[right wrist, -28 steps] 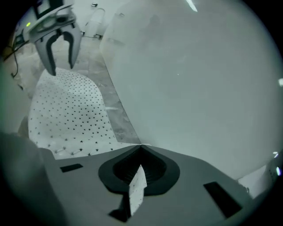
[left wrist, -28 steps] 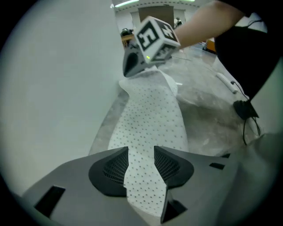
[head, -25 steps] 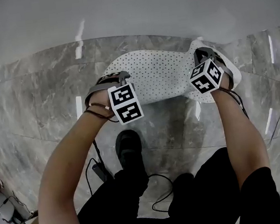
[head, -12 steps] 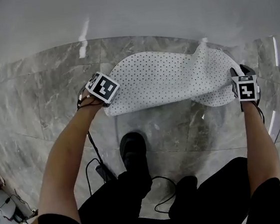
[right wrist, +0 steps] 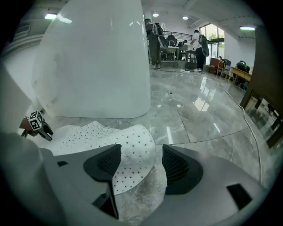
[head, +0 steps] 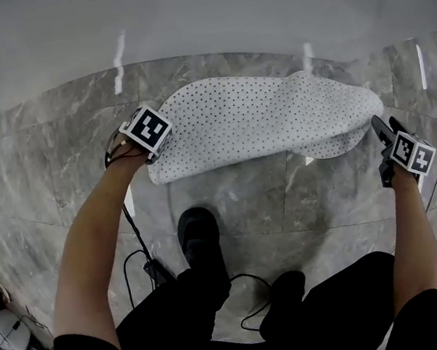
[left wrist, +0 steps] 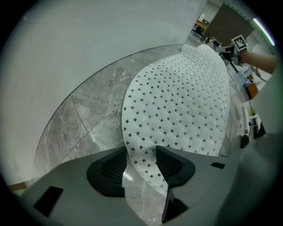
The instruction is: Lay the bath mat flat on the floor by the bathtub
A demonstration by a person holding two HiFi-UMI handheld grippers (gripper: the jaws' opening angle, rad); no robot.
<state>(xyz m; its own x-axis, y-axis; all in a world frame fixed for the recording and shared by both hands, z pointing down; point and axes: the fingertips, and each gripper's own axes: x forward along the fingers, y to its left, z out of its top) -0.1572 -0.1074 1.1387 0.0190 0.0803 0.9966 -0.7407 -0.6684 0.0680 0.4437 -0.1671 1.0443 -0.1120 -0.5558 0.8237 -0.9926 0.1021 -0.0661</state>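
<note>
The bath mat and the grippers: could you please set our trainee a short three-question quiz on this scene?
1. True or false: the bath mat lies on the grey stone floor alongside the bathtub.
2. The right gripper has its jaws: A. shut on the mat; B. apart, not pressing the mat; C. out of every view.
3. Fill in: in the left gripper view, the mat's dark marks are small ____.

Key:
1. True.
2. B. Its jaws have just been opening, and the mat's end shows between them unpressed.
3. Stars.
</note>
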